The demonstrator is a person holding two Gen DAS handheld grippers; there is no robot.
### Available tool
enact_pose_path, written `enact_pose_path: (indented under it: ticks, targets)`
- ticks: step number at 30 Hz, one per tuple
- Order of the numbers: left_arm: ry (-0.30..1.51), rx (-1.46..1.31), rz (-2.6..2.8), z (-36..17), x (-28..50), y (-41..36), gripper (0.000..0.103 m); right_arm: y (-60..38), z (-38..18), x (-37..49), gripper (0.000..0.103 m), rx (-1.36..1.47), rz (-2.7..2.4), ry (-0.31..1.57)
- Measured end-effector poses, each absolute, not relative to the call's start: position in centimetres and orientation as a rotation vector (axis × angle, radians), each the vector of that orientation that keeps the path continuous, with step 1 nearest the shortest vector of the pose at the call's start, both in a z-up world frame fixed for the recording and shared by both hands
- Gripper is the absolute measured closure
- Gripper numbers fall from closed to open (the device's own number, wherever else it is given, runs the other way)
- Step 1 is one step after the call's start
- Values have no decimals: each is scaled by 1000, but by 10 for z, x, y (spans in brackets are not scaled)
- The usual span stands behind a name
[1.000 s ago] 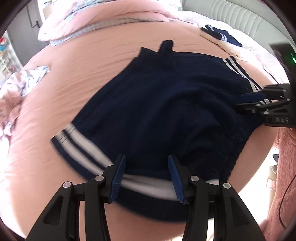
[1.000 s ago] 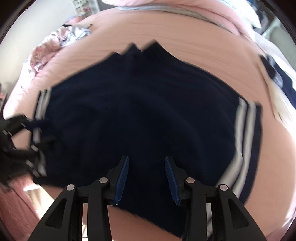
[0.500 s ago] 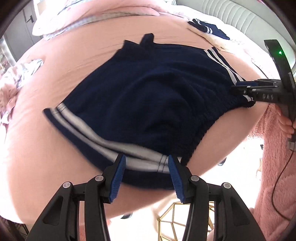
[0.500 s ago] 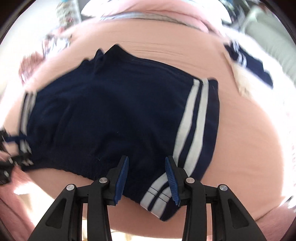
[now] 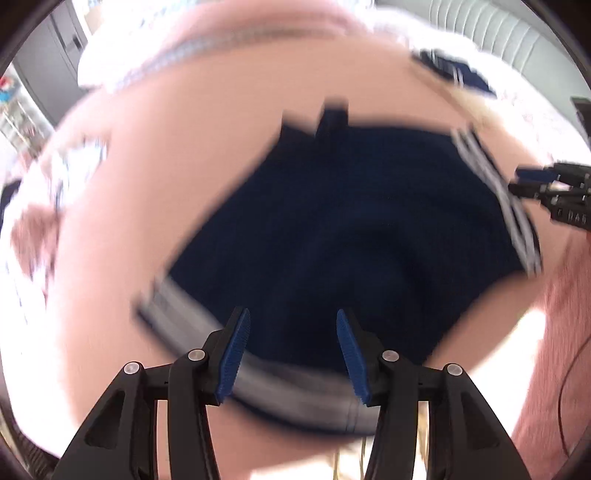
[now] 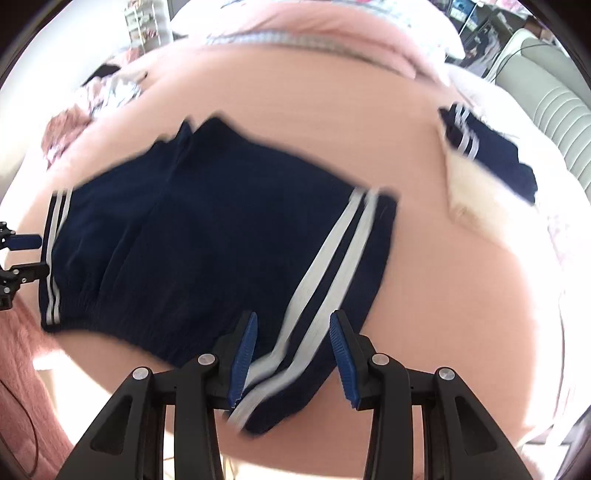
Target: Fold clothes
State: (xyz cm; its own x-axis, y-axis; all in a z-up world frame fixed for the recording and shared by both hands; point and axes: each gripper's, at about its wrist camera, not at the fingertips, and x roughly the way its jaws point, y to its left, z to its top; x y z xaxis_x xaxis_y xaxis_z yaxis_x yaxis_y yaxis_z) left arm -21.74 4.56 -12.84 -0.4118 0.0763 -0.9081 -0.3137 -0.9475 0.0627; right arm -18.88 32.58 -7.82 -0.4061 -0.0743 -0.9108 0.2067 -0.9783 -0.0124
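Note:
Navy shorts [image 5: 351, 229] with white side stripes lie spread flat on the pink bed [image 5: 177, 147]; they also show in the right wrist view [image 6: 207, 236]. My left gripper [image 5: 291, 354] is open and empty, hovering over the striped left side near the waistband. My right gripper [image 6: 291, 354] is open and empty, hovering over the striped right side [image 6: 325, 266] near the waistband corner. The right gripper shows at the right edge of the left wrist view [image 5: 543, 188], and the left gripper at the left edge of the right wrist view [image 6: 18, 254].
A second folded navy garment [image 6: 491, 155] lies on a white fluffy cloth [image 6: 469, 199] at the far right of the bed. Patterned bedding [image 6: 99, 92] is bunched at the far left. A pink pillow [image 6: 332, 26] lies at the head. The bed's near edge is just below the shorts.
Both grippers have shifted over the shorts' waistband corners; the left view moved forward and is blurred. Both stay open and empty. The shorts lie flat as before.

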Motion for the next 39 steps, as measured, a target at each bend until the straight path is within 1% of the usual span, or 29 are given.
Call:
enact_pose_path:
  ticks: [2,4,6,8,10,15,19,23,25,26,29,30,31,32,34,36,39]
  targets:
    - [281,-1439,2478,-130,-250,64,57,336,-73,-212,63,1585,-2511,163]
    - [229,-1396,2457,-133,-270,70,58,345,-73,-234,63,1572,-2519,133]
    - [167,-1378,2398,-138,-295,79,65,352,-80,-247,63,1582,-2514,79]
    - [164,-1380,2344,-148,-308,91,75,362,-87,-255,63,1592,-2506,19]
    - [219,-1415,2321,-165,-323,97,78,368,-93,-260,63,1605,-2508,15]
    - [124,-1427,2287,-172,-346,92,79,383,-109,-269,63,1639,-2515,26]
    - [39,-1409,2341,-176,-365,78,79,391,-111,-276,63,1611,-2614,38]
    - [-134,-1374,2366,-183,-374,59,78,404,-105,-271,62,1595,-2703,-27]
    - [-178,-1319,2387,-181,-369,54,78,411,-100,-267,62,1577,-2750,-52]
    - [-130,-1324,2383,-182,-367,58,78,414,-95,-263,62,1561,-2777,-57]
    - [24,-1353,2384,-187,-364,70,78,416,-92,-256,62,1546,-2669,-160]
    - [80,-1372,2395,-190,-365,74,78,409,-94,-254,62,1556,-2658,-128]
    - [87,-1366,2417,-189,-367,75,77,402,-99,-254,62,1584,-2664,-57]
    - [81,-1385,2426,-187,-370,74,77,402,-102,-255,62,1606,-2670,-51]
    - [71,-1393,2442,-178,-368,73,77,409,-108,-257,62,1641,-2679,-92]
    - [79,-1354,2440,-165,-351,71,77,416,-101,-256,62,1652,-2698,-165]
    - [173,-1332,2406,-152,-301,66,77,408,-83,-231,62,1604,-2711,-152]
